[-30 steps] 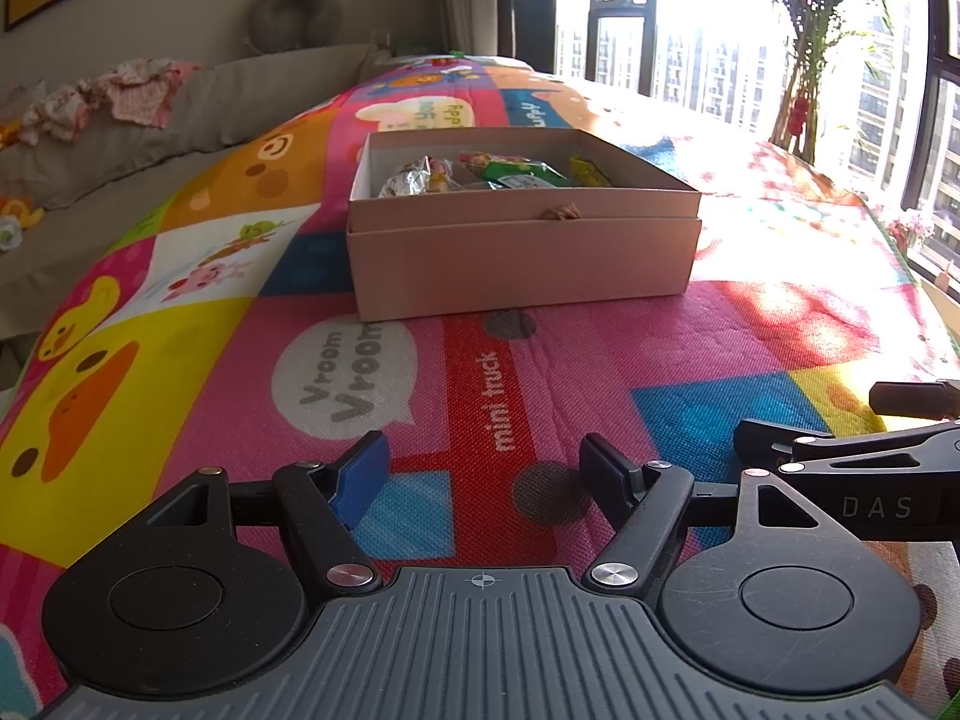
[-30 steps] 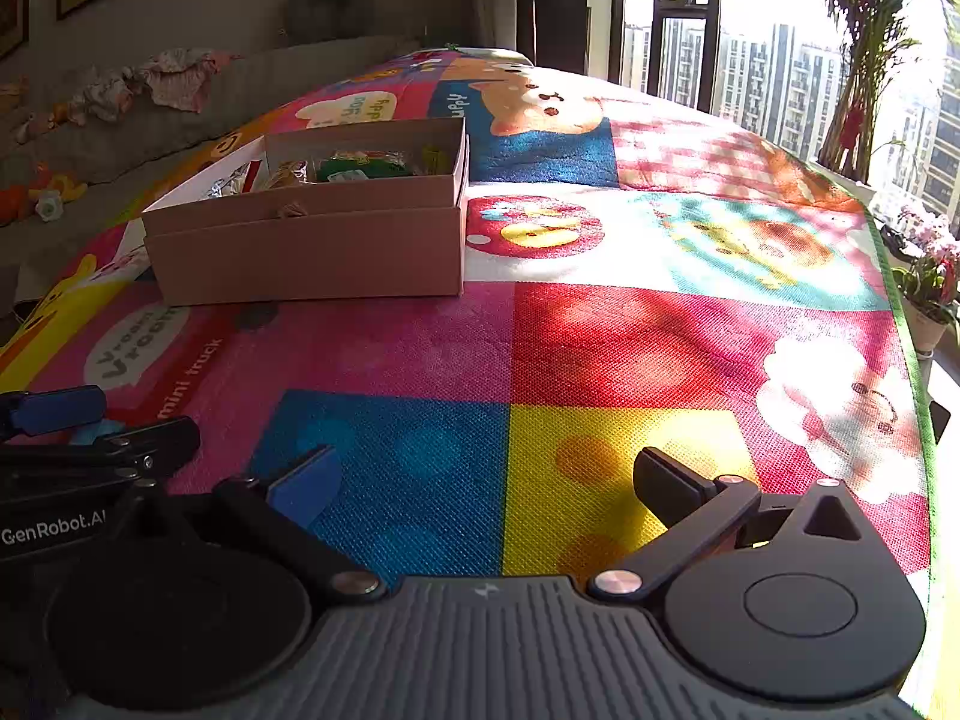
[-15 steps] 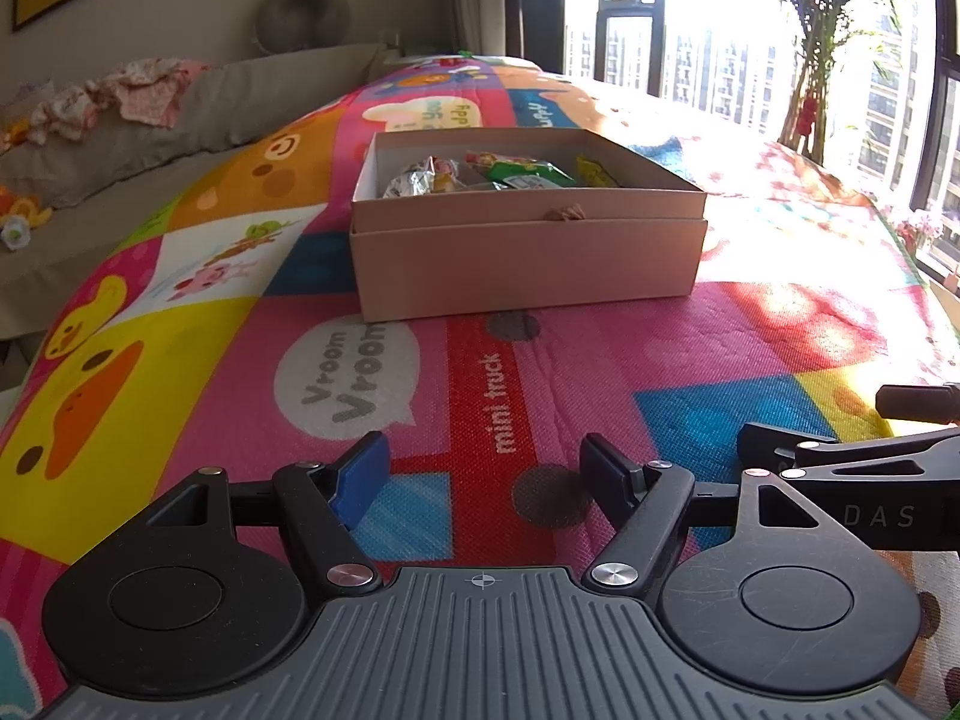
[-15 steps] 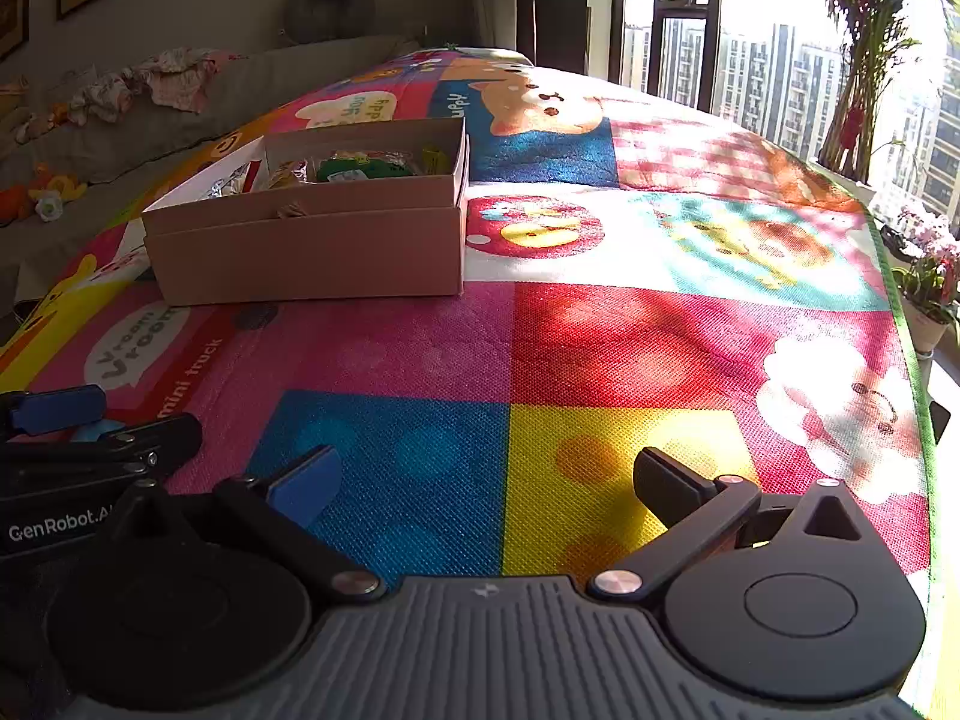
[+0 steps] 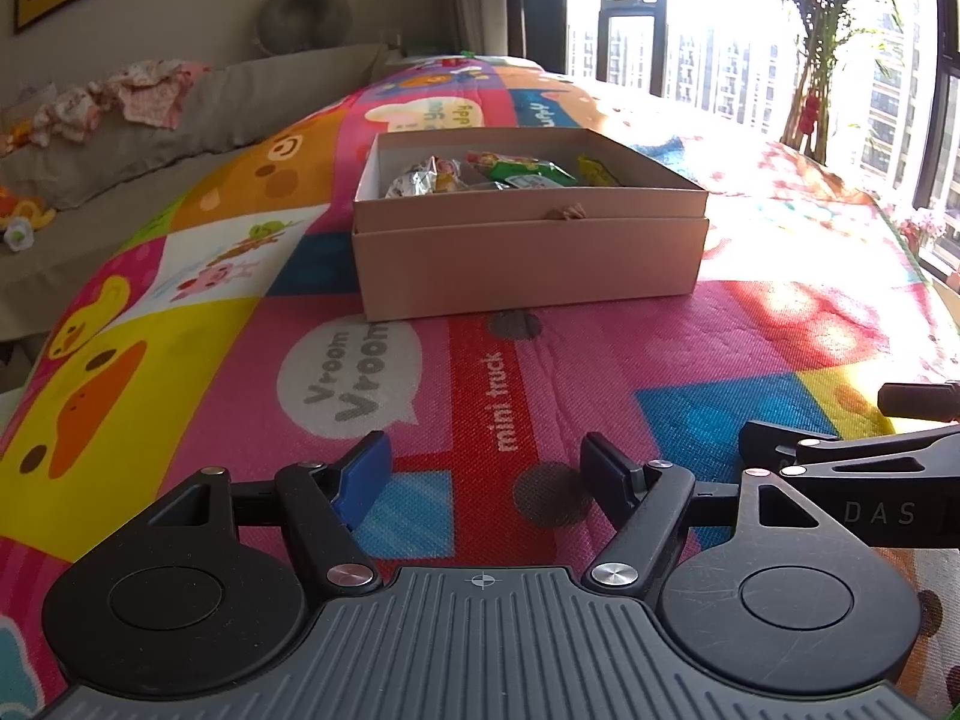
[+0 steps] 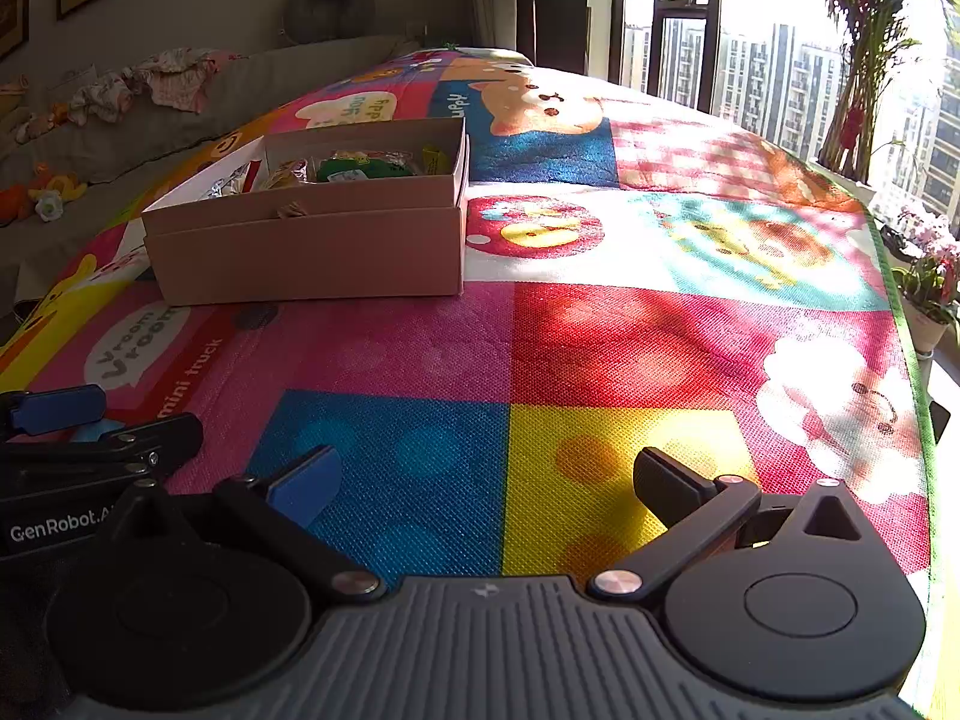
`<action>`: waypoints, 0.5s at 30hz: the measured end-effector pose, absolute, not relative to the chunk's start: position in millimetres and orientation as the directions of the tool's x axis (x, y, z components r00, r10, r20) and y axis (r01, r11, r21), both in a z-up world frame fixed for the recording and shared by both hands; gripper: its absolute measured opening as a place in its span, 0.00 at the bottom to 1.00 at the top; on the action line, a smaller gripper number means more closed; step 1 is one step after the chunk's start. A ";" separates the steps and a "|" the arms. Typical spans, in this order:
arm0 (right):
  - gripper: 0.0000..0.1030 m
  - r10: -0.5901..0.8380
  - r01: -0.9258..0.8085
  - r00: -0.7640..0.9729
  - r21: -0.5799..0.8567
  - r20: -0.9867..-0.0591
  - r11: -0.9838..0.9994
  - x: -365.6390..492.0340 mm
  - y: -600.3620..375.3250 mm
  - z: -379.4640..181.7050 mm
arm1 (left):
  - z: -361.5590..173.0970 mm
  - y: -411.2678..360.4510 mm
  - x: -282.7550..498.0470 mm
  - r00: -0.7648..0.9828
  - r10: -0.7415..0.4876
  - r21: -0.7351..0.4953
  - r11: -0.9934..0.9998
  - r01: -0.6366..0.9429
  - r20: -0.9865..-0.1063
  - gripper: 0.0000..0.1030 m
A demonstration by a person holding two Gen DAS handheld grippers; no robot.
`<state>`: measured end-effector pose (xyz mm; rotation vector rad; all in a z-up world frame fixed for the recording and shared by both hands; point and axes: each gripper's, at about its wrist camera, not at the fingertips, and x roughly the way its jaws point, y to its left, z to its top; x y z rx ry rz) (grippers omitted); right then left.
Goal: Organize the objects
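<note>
A tan cardboard box point(image 5: 528, 264) stands open on the colourful play mat point(image 5: 420, 372); it holds several snack packets point(image 5: 516, 175). The box also shows in the right wrist view point(image 6: 312, 252), far left of centre. My left gripper point(image 5: 486, 468) is open and empty, low over the mat, well short of the box. My right gripper point(image 6: 480, 480) is open and empty over the blue and yellow squares, to the right of the box. Each gripper shows at the edge of the other's view.
A grey sofa point(image 5: 180, 114) with crumpled clothes point(image 5: 150, 96) runs along the left of the mat. Windows and a potted palm point(image 6: 864, 60) stand at the far right. Potted flowers point(image 6: 930, 282) sit past the mat's right edge.
The left gripper view has shifted very slightly; the box sits a touch lower and to the right. The right gripper has not visibly moved. Both stay open.
</note>
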<state>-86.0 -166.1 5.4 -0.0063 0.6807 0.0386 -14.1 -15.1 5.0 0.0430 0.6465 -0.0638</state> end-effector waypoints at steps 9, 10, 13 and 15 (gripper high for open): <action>1.00 0.034 -0.038 0.777 0.007 -0.629 0.999 -86.8 -166.7 5.6 | 4.9 -15.1 -15.9 0.797 -0.044 0.022 0.997 0.071 -0.602 0.74; 1.00 0.034 -0.038 0.777 0.008 -0.629 0.999 -86.8 -167.2 5.6 | 4.9 -14.9 -15.6 0.797 -0.045 0.021 0.997 0.071 -0.602 0.74; 1.00 0.034 -0.037 0.777 0.008 -0.629 0.999 -87.0 -167.1 5.5 | 4.8 -14.1 -16.5 0.796 -0.052 0.010 0.997 0.073 -0.603 0.74; 1.00 0.034 -0.037 0.777 0.008 -0.629 0.999 -86.9 -167.1 5.5 | 4.7 -14.4 -16.5 0.796 -0.049 0.014 0.997 0.072 -0.603 0.74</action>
